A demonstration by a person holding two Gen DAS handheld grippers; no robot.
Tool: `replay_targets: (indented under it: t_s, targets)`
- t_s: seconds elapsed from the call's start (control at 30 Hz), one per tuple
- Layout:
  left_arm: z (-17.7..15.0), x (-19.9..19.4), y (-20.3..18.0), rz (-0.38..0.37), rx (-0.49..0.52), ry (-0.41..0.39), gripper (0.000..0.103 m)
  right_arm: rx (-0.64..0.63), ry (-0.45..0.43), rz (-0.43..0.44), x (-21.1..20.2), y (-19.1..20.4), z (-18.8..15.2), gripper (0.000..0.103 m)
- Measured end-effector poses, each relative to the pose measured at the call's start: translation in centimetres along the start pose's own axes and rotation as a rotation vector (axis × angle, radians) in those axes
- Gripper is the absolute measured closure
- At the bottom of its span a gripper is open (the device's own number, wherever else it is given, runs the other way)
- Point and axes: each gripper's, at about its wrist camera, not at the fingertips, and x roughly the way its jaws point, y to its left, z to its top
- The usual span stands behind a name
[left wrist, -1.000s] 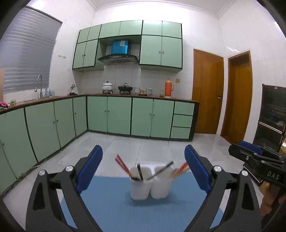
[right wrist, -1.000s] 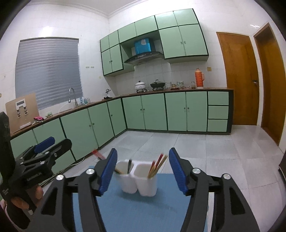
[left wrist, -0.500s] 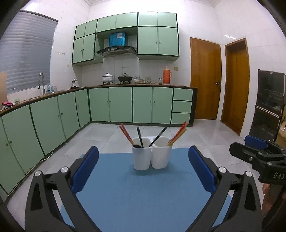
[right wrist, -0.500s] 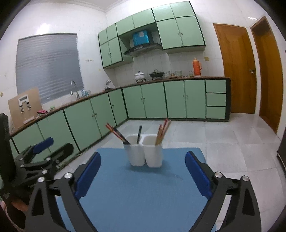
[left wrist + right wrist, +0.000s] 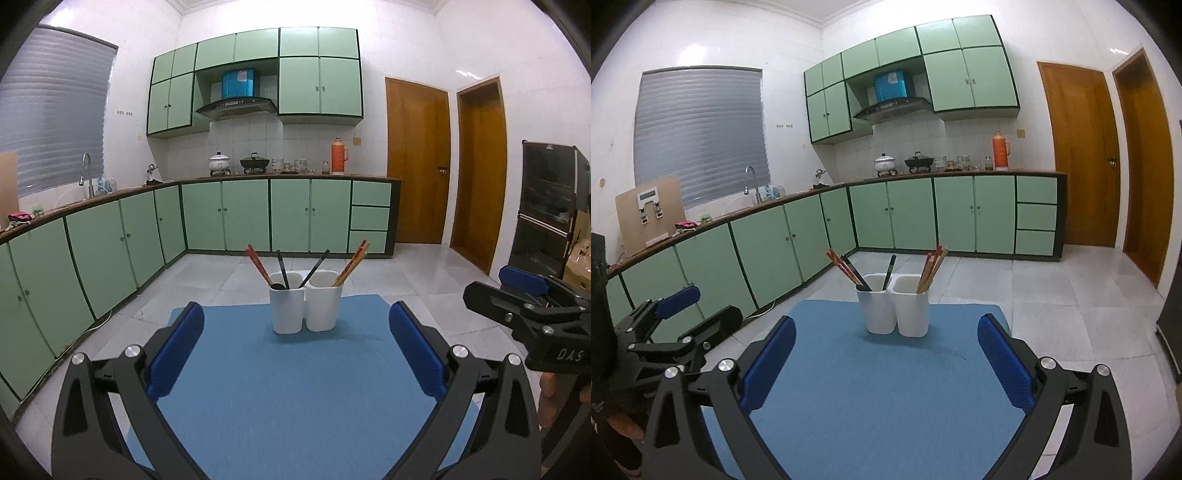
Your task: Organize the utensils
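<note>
Left wrist view shows the left gripper (image 5: 295,347) with its blue pads wide apart and nothing between them; the right gripper (image 5: 886,349) has its jaws opening to their widest, and they also hold nothing. Both hover over the blue mat (image 5: 295,406) on the desk. The white double holder (image 5: 306,302) stands upright near the far edge of the mat, straight ahead of each gripper and well apart from the fingertips. Its left cup carries red chopsticks (image 5: 258,264) and two dark utensils (image 5: 282,268), one of which leans over toward the right cup; the right cup carries light chopsticks (image 5: 351,261). No loose utensil lies on the mat, so I judge that the sorting is nearly finished or finished, and the step in hand is to leave the holder in peace. To do it well, each gripper should stay clear of the leaning handles and away from the cups, because the holder looks light and a touch on a handle could tip it. If one dark utensil must change cup, it is better to take it high on the handle and lift it straight.
</note>
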Motion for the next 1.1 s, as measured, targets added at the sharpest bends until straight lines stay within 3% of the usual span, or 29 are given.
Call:
replay_targets:
  t_s: [1.1]
  targets:
    - [0.5, -1.7, 0.3, 0.016, -0.018, -0.028, 0.006, -0.017, -0.027, 0.006, -1.9, 0.7, -0.4, 0.006]
